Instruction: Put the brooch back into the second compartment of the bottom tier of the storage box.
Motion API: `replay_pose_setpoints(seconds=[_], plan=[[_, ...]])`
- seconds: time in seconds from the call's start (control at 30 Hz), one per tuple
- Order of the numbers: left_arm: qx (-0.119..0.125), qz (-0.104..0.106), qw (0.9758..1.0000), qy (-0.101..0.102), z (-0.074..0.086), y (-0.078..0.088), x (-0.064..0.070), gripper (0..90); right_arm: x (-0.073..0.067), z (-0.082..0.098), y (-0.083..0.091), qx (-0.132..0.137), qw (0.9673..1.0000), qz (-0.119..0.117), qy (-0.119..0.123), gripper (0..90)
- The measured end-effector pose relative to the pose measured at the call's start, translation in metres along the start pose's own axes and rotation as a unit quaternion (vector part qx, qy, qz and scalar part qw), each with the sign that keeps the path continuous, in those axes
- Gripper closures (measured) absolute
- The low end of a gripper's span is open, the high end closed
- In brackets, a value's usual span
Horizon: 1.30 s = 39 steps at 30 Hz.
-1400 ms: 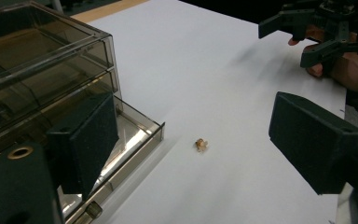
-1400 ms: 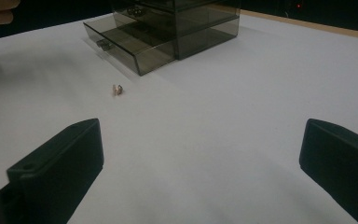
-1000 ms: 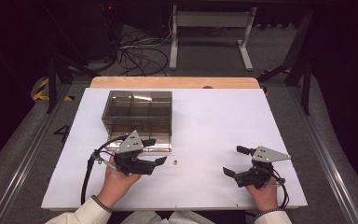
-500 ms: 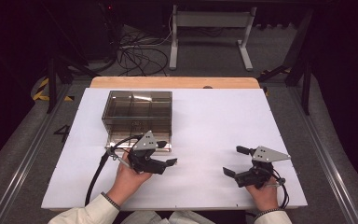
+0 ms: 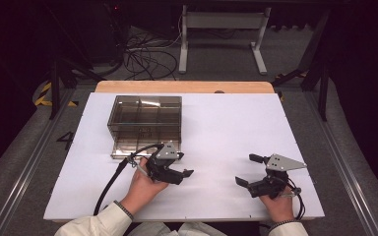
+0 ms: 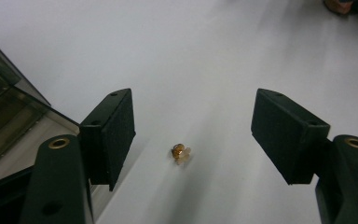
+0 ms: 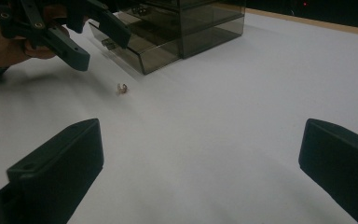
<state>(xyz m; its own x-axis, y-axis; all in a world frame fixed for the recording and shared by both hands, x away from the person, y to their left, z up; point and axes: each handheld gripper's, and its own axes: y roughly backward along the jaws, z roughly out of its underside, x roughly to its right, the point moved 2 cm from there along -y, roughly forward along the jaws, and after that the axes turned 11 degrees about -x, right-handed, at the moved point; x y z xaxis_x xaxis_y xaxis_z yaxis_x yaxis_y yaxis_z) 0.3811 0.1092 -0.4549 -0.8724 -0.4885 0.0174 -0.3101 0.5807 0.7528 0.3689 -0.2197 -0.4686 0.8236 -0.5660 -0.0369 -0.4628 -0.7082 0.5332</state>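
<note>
Gold-coloured small ring (image 6: 182,153) lower centre on white table (image 5: 216,128) | left gripper (image 6: 193,135) jaws apart, just narrowing around it, untouched | right gripper (image 5: 251,172) spread wide, empty

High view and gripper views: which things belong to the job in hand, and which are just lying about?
In the job:
- small gold ring, loose on the white table
- left gripper, jaws just closing, ring not yet touched
- smoky drawer box, drawer open

Lying about:
- right gripper, open and idle
- floor cables
</note>
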Motion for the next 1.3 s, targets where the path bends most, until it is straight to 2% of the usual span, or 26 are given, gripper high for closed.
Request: replay_pose_setpoints(seconds=[0.33, 0.5, 0.7, 0.83, 1.2, 1.3], plan=[[-0.036, 0.001, 0.9993, -0.005, 0.002, -0.013, 0.000, 35.4, -0.001, 0.000, 0.000, 0.000, 1.0000, -0.005, -0.001, 0.5], [-0.064, 0.001, 0.9979, -0.001, 0.005, -0.019, -0.001, 38.4, -0.001, 0.000, 0.000, 0.000, 1.0000, -0.007, 0.000, 0.5], [-0.080, -0.001, 0.9968, -0.003, 0.006, -0.021, -0.003, 41.9, -0.001, 0.000, 0.000, 0.000, 1.0000, -0.008, 0.000, 0.5], [-0.083, -0.003, 0.9966, -0.001, 0.007, -0.022, -0.003, 46.3, -0.001, 0.000, 0.000, -0.001, 1.0000, -0.008, 0.000, 0.5], [-0.088, -0.025, 0.9956, -0.020, 0.007, -0.025, 0.000, 61.5, -0.001, 0.000, -0.001, -0.002, 1.0000, -0.007, 0.003, 0.5], [-0.091, -0.028, 0.9953, -0.019, 0.007, -0.026, -0.001, 66.9, 0.000, 0.000, -0.001, -0.002, 1.0000, -0.008, 0.002, 0.5]])
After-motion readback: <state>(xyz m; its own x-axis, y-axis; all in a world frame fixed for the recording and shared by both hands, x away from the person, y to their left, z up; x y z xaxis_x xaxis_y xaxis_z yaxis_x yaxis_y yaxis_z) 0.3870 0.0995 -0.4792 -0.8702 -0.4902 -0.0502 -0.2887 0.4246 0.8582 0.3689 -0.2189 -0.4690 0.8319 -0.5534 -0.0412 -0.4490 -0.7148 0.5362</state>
